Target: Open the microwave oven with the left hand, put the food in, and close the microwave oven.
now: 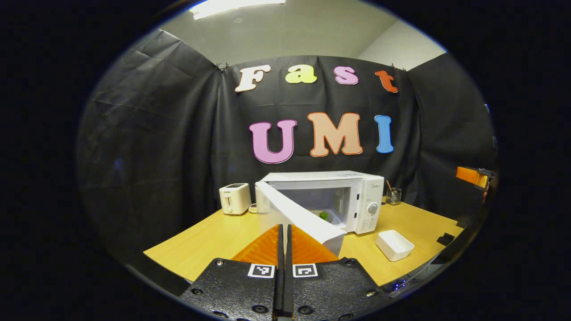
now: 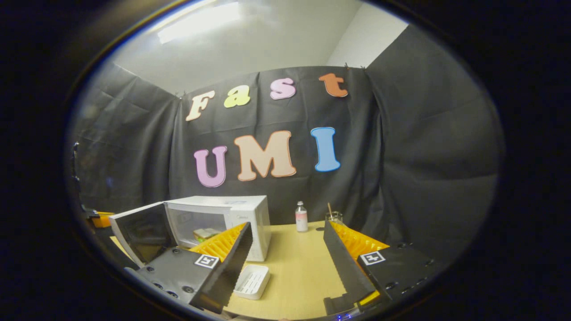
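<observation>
The white microwave (image 1: 363, 203) stands at the back of the wooden table with its door (image 1: 299, 218) swung wide open toward me. Food (image 1: 324, 216) with a green part lies inside the cavity; in the right gripper view the food (image 2: 205, 232) rests on the oven floor behind the open door (image 2: 142, 232). My left gripper (image 1: 283, 232) is shut with nothing between its fingers, its tips just in front of the door's outer face. My right gripper (image 2: 287, 225) is open and empty, right of the microwave (image 2: 250, 214) and above the table. The right gripper (image 1: 475, 176) also appears at the far right edge.
A white toaster (image 1: 235, 198) stands left of the microwave. An empty white tray (image 1: 394, 244) (image 2: 252, 281) lies in front of the oven's control panel. A glass with sticks (image 1: 393, 195) (image 2: 333, 217) and a small bottle (image 2: 301, 216) sit at the back of the table (image 2: 299, 267).
</observation>
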A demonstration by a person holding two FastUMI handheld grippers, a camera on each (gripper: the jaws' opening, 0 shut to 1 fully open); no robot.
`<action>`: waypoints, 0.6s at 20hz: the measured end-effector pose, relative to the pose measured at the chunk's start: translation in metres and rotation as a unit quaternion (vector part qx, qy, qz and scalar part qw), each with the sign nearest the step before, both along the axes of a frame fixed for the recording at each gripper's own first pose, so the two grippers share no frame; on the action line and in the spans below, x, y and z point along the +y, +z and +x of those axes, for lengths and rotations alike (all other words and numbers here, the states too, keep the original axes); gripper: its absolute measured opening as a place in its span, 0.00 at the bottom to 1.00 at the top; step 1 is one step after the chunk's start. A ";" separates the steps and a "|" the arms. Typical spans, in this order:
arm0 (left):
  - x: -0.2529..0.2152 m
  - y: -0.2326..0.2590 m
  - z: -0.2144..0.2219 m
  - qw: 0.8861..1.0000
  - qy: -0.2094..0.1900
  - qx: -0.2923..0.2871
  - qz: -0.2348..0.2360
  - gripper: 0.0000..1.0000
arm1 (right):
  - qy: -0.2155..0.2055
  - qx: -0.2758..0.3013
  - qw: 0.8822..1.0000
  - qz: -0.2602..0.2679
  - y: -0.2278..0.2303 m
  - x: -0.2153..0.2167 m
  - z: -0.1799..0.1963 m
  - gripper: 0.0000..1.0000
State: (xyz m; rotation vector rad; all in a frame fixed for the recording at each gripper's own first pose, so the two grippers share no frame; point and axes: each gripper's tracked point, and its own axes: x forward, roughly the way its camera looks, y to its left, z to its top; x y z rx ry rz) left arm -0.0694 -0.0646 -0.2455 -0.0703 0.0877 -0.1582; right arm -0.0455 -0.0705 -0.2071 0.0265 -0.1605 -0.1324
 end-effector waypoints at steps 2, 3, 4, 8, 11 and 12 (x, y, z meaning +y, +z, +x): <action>-0.014 0.003 0.005 1.000 -0.011 -0.005 -0.004 0.01 | -0.003 -0.002 1.000 0.000 0.000 0.001 0.000 0.92; -0.020 0.004 0.008 1.000 -0.015 -0.007 -0.005 0.01 | -0.001 -0.002 1.000 0.000 0.000 0.004 0.000 0.92; -0.028 0.001 0.012 1.000 -0.018 -0.005 -0.008 0.01 | 0.003 -0.002 1.000 -0.001 0.000 0.008 -0.001 0.92; -0.051 0.000 0.031 1.000 -0.030 -0.010 -0.003 0.01 | 0.017 -0.002 1.000 -0.005 -0.001 0.020 -0.001 0.92; -0.062 0.000 0.051 1.000 -0.027 -0.015 0.004 0.01 | 0.026 0.000 1.000 0.002 -0.002 0.031 0.000 0.92; -0.064 0.000 0.057 1.000 -0.021 -0.017 -0.003 0.01 | 0.031 0.001 0.999 0.008 -0.003 0.036 -0.001 0.92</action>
